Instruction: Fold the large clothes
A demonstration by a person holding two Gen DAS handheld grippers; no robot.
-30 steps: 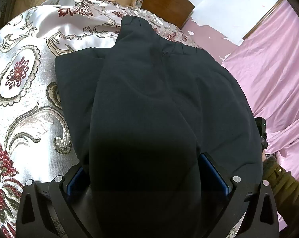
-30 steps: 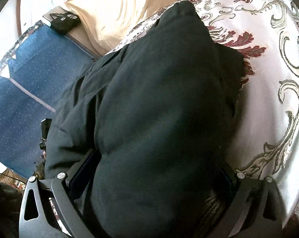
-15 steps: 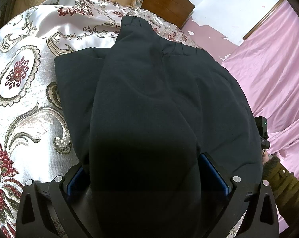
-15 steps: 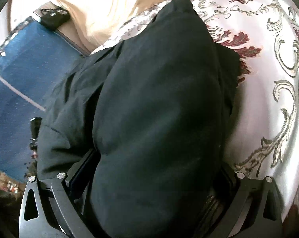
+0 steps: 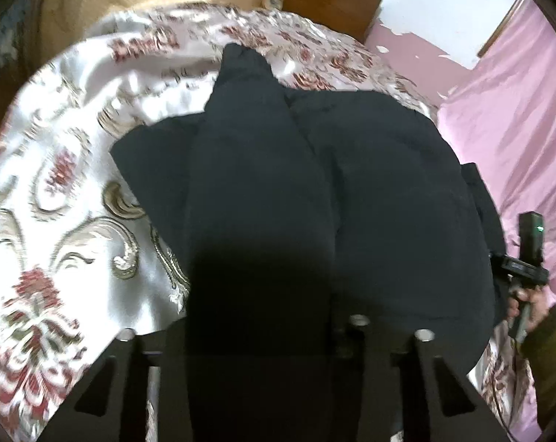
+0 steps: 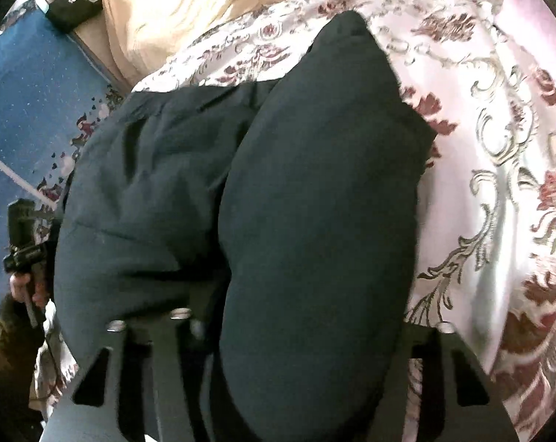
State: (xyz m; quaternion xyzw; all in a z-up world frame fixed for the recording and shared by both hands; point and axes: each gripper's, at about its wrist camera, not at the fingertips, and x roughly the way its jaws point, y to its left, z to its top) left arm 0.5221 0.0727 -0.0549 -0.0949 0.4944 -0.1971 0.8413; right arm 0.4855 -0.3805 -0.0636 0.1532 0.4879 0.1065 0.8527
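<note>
1. The dark coat (image 5: 315,199) lies on the patterned bedspread (image 5: 68,191), its near hem bunched at both tongs.
2. Left tongs (image 5: 259,361) are closing, with a thick fold of coat between them; right tongs (image 6: 307,361) likewise.
3. Risk: the padded fabric is bulky, so a shallow bite could slip as the hem is raised, spilling the fold.
4. Uneven lifting would skew the crease against the bedspread.

Both the left gripper (image 5: 259,335) and right gripper (image 6: 303,328) tilt downward (jaws closing on dark cloth).
</note>
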